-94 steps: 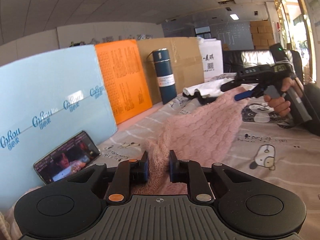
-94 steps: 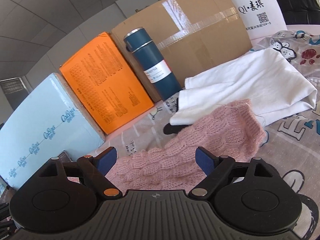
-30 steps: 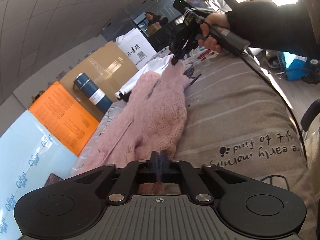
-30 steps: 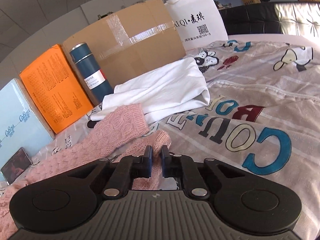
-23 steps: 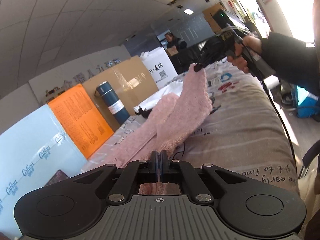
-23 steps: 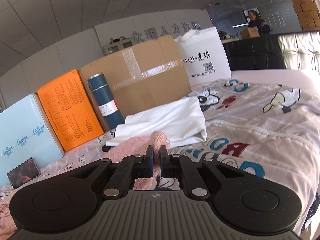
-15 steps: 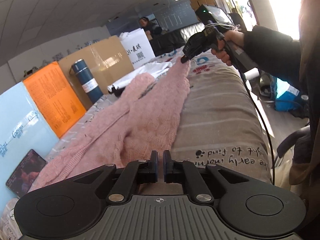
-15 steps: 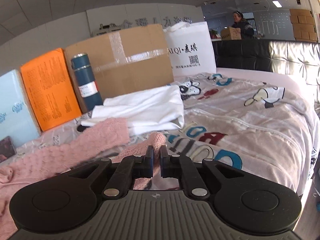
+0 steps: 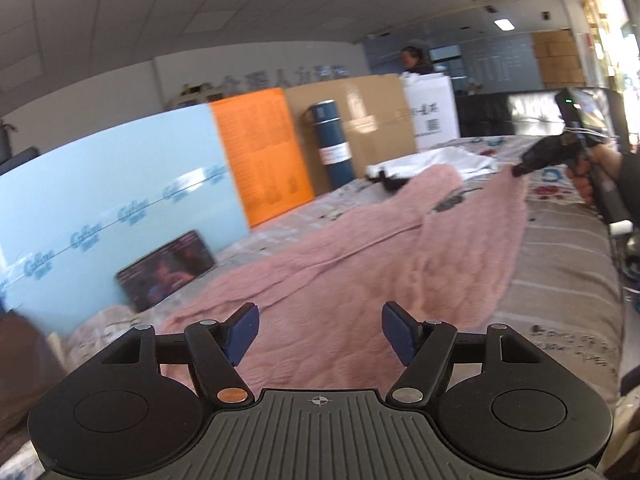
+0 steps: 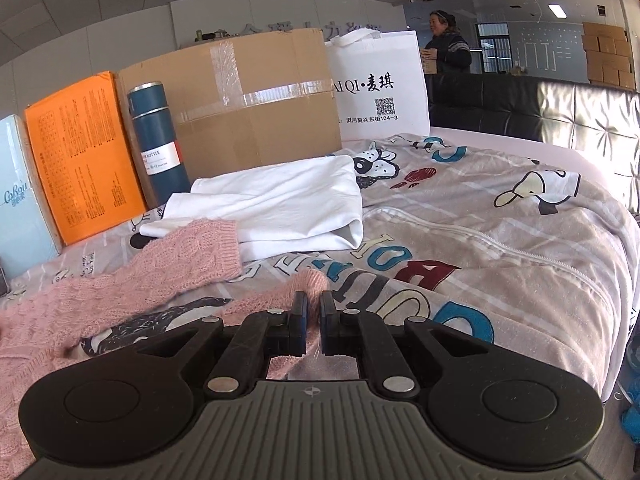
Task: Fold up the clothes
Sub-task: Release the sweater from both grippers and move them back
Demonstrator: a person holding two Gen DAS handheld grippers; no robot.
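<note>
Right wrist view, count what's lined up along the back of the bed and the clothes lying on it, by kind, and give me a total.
Boxes: 3 (light blue box, orange box, cardboard box)
Bottles: 1 (blue bottle)
Bags: 1 (white tote bag)
Garments: 2 (pink sweater, white garment)
Total: 7
</note>
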